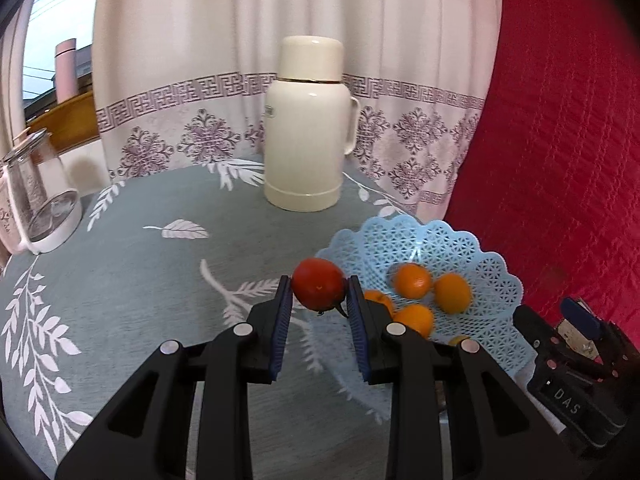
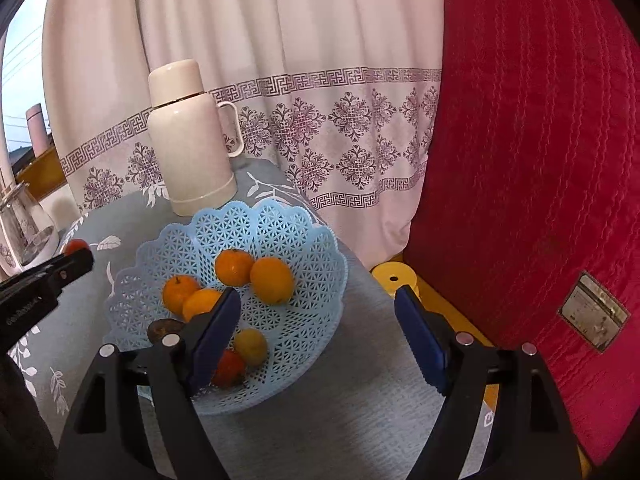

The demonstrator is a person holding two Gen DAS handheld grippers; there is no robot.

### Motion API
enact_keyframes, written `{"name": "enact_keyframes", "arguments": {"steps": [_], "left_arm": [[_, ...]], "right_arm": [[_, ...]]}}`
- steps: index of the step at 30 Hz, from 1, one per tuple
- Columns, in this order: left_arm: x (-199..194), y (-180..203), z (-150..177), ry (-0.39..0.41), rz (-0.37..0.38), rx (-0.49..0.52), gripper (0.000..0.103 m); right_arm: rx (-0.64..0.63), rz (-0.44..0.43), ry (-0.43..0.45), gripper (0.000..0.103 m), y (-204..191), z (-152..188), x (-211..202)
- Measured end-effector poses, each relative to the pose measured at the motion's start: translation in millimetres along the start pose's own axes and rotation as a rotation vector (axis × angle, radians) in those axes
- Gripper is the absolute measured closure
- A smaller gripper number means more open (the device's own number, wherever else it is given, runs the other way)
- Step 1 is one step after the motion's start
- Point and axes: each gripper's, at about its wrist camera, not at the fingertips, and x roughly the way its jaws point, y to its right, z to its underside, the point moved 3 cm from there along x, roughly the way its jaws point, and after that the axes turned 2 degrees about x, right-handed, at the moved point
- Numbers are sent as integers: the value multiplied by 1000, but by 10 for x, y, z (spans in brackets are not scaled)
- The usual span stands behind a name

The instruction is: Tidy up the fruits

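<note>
- Fruits are split between two places: most lie in the blue lattice basket [image 2: 304,248] at the right edge of the table, and one red-orange fruit [image 1: 319,284] is up off the cloth in the left gripper [image 1: 319,294].
- Tablecloth [image 1: 140,280], grey with white leaves, covers the table; a red quilted cushion [image 2: 520,160] stands to the right and a patterned curtain [image 1: 300,20] hangs at the far side.
- Cream thermos flask [image 1: 306,128] stands at the far side of the table, well apart from the held fruit; a glass jug [image 1: 40,196] sits at the far left.
- Inside the basket are four oranges [image 2: 272,280], a small yellow fruit [image 2: 251,346], a red one [image 2: 228,368] at the near side, and a dark brown thing [image 2: 162,330] at the rim that I cannot identify.
- Left gripper is clamped on the red-orange fruit, a pad on each side at its widest part, just left of the basket's near-left rim.
- Right gripper [image 2: 320,320] is spread wide and grasps nothing; it hangs over the basket's near-right part.
- Handling, as a judgement: the held fruit looks smooth, glossy and possibly soft like a tomato or persimmon, so it may bruise or slip; a light squeeze across the middle suits it. The oranges look firmer and light.
</note>
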Motion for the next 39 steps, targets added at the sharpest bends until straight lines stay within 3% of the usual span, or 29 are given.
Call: {"name": "enact_keyframes", "arguments": {"steps": [14,19,31,34,39], "left_arm": [[213,184,73,-55,27,12,73],[196,137,70,-41,15,-11,42],[150,33,75,-30,4,-39,30],[126,-18,81,-23,-6,-45,21],[75,-113,107,-16,-32,-53,19]], "right_arm": [[21,-22,-13,24,27,23,26],[20,-20,-12,24,25,30,23],[20,-21,-13,24,15,41,29],[24,-21,-16,24,17,50,32],[24,-24,-16,24,18,57,19]]}}
